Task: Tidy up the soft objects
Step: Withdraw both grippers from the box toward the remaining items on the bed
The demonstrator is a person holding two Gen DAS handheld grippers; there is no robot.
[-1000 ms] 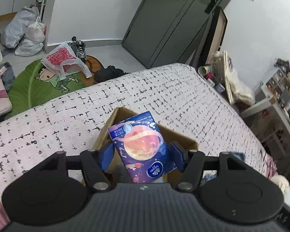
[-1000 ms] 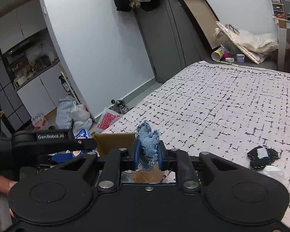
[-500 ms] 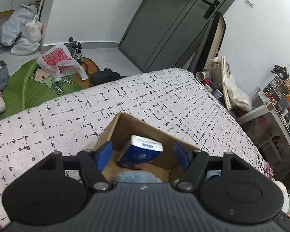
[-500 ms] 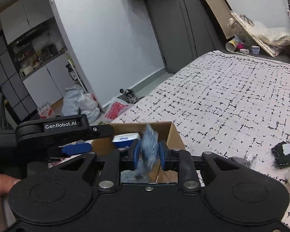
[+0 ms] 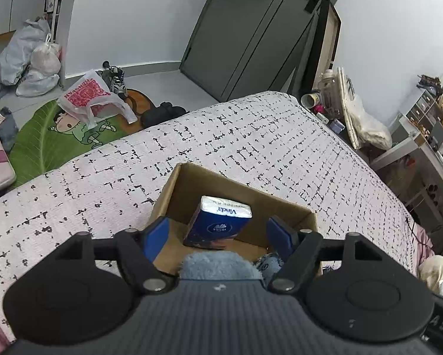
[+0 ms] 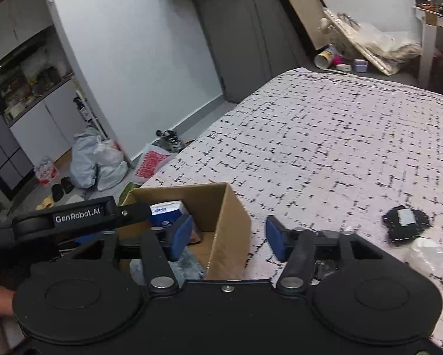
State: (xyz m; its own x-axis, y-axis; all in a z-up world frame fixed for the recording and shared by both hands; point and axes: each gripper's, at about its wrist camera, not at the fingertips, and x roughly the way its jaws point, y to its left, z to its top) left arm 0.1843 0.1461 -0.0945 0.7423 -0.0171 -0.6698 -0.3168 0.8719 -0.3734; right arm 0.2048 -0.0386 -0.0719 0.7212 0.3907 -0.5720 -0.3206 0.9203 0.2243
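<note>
Over the cardboard box, both tools opening, empty; tissue pack inside.

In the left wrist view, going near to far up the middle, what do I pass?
Blue fluffy cloth → blue tissue pack, propped up in the cardboard box → box's far wall → patterned bedspread → grey door.

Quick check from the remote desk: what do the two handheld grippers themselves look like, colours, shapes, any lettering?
Both are black plastic tools. The left gripper and right gripper each have two round discs on the body, angular black linkages with silver pivot screws, and flat blue pads on the fingertips. Seen from the right wrist camera, the left one's side arm carries white "GenRobot.AI" lettering.
</note>
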